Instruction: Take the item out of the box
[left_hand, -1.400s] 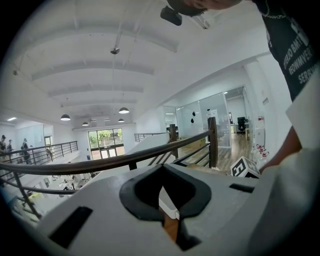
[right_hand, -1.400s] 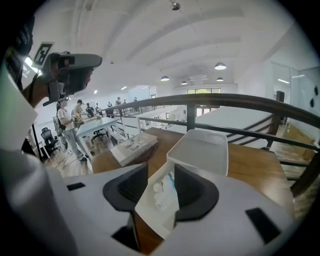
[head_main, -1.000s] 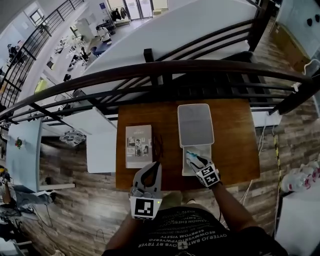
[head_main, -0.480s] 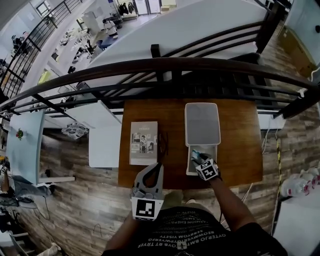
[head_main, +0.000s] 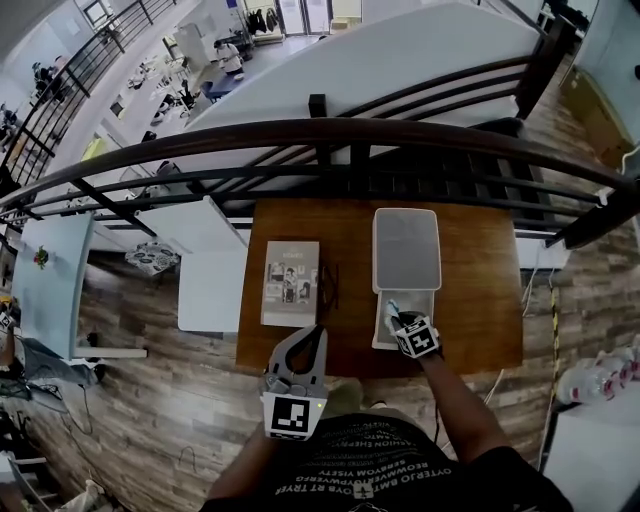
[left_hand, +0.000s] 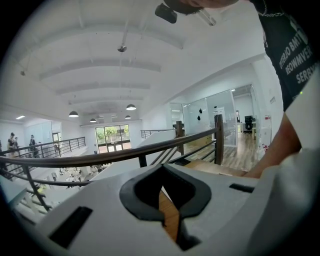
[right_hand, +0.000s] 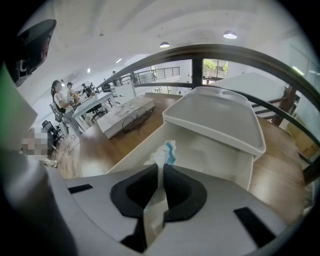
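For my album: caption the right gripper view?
Right gripper, jaws closing on a crinkly white packet above the open box on the table.

box: white rectangular box (head_main: 379, 322), open, sitting flat on the right half of the wooden table (head_main: 480, 300)
lid: matching pale lid (head_main: 406, 250), off the opening, lying at the box's far end and touching it; can't tell if it's hinged
item: thin crinkly white packet (right_hand: 165, 150) with a teal patch, standing on edge over the box's near end
grip: item's pinched in my right gripper (right_hand: 160, 175), jaws closing on it
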